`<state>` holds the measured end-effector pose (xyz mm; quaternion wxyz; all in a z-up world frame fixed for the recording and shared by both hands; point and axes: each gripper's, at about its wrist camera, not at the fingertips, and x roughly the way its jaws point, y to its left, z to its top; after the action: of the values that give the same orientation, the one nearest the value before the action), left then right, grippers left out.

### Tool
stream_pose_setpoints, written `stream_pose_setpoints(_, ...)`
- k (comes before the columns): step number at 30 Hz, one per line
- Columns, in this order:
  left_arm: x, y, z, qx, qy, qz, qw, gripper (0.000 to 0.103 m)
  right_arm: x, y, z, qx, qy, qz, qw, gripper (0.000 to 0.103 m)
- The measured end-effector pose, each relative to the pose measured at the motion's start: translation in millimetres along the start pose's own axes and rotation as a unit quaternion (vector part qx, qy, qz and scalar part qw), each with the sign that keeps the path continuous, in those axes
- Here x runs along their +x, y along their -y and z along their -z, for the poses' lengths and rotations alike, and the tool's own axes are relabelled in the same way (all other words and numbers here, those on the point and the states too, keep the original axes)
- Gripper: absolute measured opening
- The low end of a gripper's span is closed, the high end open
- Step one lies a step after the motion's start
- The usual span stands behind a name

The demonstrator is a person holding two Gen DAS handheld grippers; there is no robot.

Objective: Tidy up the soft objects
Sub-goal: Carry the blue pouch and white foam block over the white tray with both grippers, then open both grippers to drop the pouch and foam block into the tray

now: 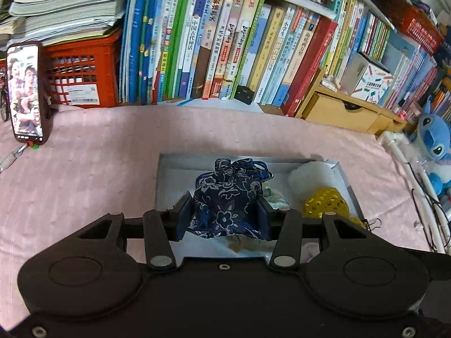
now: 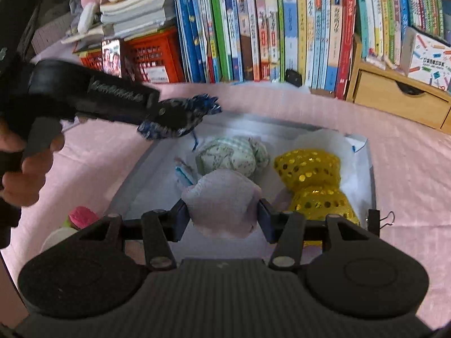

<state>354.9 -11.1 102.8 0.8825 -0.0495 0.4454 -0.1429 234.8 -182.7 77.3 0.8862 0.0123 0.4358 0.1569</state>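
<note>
My left gripper (image 1: 224,215) is shut on a dark blue brocade pouch (image 1: 228,197) with a silver flower pattern, held above the white tray (image 1: 165,186). From the right wrist view the same pouch (image 2: 180,117) hangs over the tray's far left corner in the left gripper (image 2: 169,118). My right gripper (image 2: 224,215) is shut on a pale pink soft cloth bundle (image 2: 222,200) over the tray (image 2: 135,197). Inside the tray lie a green-and-white patterned bundle (image 2: 234,152) and a yellow sequinned bow (image 2: 313,180) on white fluffy stuff (image 2: 324,140).
The tray sits on a pink cloth (image 1: 84,183). A row of books (image 1: 225,42), a red crate (image 1: 81,76), a phone (image 1: 25,93) and a wooden drawer box (image 1: 344,112) line the back. A blue plush toy (image 1: 434,146) stands at right. A pink-and-green item (image 2: 80,217) lies left of the tray.
</note>
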Motion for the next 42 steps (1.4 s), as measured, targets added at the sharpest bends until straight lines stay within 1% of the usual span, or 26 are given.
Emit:
stream_pose_setpoints(2, 5.2, 3.0, -2.6, 0.008, 0.005, 0.004, 1.0000, 0.045, 2.7, -2.6, -1.1, -0.008, -0.005, 0.003, 1.000, 0.057)
stream_pose_setpoints(6, 12.0, 6.2, -9.2, 0.008, 0.014, 0.006, 0.9999, 0.046, 8.3, -7.2, -3.4, -0.021, -0.016, 0.013, 1.000, 0.058)
stream_pose_setpoints(7, 14.8, 7.2, -10.8, 0.009, 0.010, 0.002, 0.9999, 0.046, 10.8, -8.2, -4.4, -0.023, -0.022, 0.016, 0.999, 0.058)
stream_pose_setpoints(9, 22.9, 8.7, -12.5, 0.015, -0.011, -0.008, 0.9998, 0.046, 16.0, -9.2, -5.7, -0.027, -0.035, 0.021, 0.999, 0.058)
stream_pose_setpoints(12, 32.7, 6.4, -10.2, 0.012, -0.039, 0.000, 0.9991, 0.046, 22.9, -11.4, -6.3, -0.033, -0.054, 0.025, 0.998, 0.058)
stream_pose_setpoints(14, 36.9, 5.1, -6.5, 0.013, -0.051, 0.002, 0.9986, 0.046, 27.2, -12.6, -7.2, -0.036, -0.066, 0.029, 0.997, 0.058)
stream_pose_setpoints(17, 41.7, 3.9, -2.6, 0.014, -0.063, -0.008, 0.9979, 0.046, 33.0, -14.9, -7.6, -0.040, -0.084, 0.034, 0.995, 0.058)
stream_pose_setpoints(21, 45.2, 2.1, -0.4, 0.012, -0.071, -0.009, 0.9974, 0.047, 39.1, -17.2, -7.9, -0.042, -0.102, 0.035, 0.993, 0.060)
stream_pose_setpoints(28, 47.6, 1.2, 0.8, 0.010, -0.078, -0.004, 0.9969, 0.050, 49.9, -18.1, -10.4, -0.038, -0.120, 0.041, 0.991, 0.060)
stream_pose_setpoints(32, 49.3, 0.4, 0.8, 0.007, -0.086, 0.002, 0.9963, 0.051, 57.4, -18.1, -12.2, -0.041, -0.129, 0.048, 0.990, 0.058)
stream_pose_setpoints(38, 50.7, -0.7, 2.4, 0.006, -0.092, 0.004, 0.9957, 0.052, 65.9, -23.0, -11.8, -0.046, -0.145, 0.056, 0.987, 0.057)
stream_pose_setpoints(40, 50.7, -1.3, 2.9, 0.004, -0.094, 0.002, 0.9956, 0.055, 68.7, -23.7, -11.3, -0.047, -0.148, 0.058, 0.986, 0.057)
stream_pose_setpoints(41, 50.5, -1.4, 3.1, 0.002, -0.094, 0.001, 0.9955, 0.057, 69.7, -24.1, -11.0, -0.049, -0.150, 0.059, 0.986, 0.060)
stream_pose_setpoints(42, 49.8, -1.7, 3.4, 0.002, -0.094, 0.001, 0.9956, 0.058, 70.2, -24.2, -10.7, -0.051, -0.151, 0.059, 0.986, 0.068)
